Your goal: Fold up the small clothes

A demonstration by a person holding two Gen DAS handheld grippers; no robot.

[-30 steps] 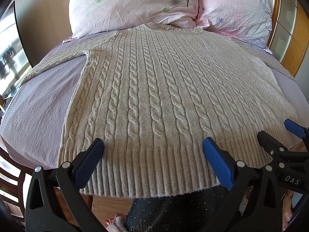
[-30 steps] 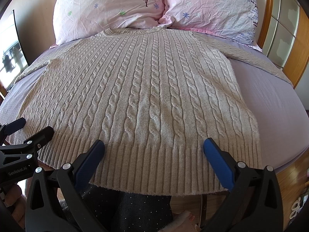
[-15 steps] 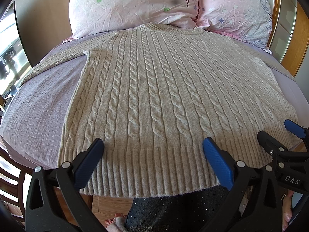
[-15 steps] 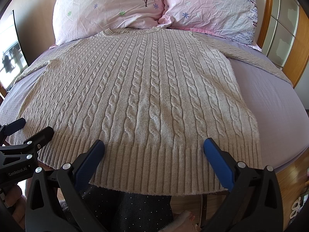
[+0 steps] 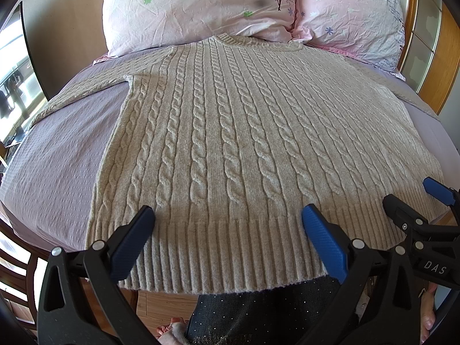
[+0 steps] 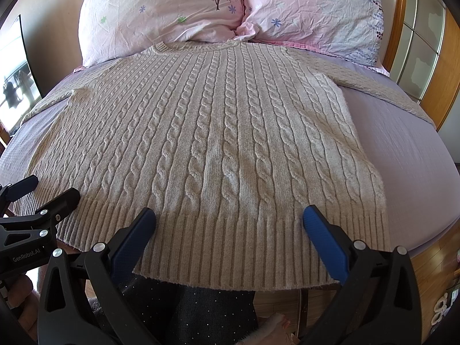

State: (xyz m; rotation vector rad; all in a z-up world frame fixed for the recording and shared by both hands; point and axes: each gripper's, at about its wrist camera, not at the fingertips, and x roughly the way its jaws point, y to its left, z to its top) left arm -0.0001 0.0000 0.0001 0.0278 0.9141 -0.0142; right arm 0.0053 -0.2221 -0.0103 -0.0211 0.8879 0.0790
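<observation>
Left black gripper w/ blue pads (image 5: 227, 224) spread wide, holding nothing, hovers above ribbed hem. Right gripper (image 6: 230, 224) same: released, empty, near hem.

Beige cable-knit sweater (image 5: 244, 132) lies flat on lilac bedsheet (image 5: 57, 161), collar by pink pillows (image 5: 201, 5), hem overhanging bed edge.

Risks: thick knit may slip from pads; single-layer pinch would drag front only; uneven lift skews fold; overhang could slide garment off.

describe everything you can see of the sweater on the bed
The sweater is a beige cable-knit pullover with a ribbed hem and a ribbed round neckline. It lies flat, spread out on the lilac bedsheet, sleeves stretched sideways, its collar touching the pink pillows, its hem hanging over the bed's near edge. The open left gripper and right gripper hover at the hem, holding nothing.
</observation>
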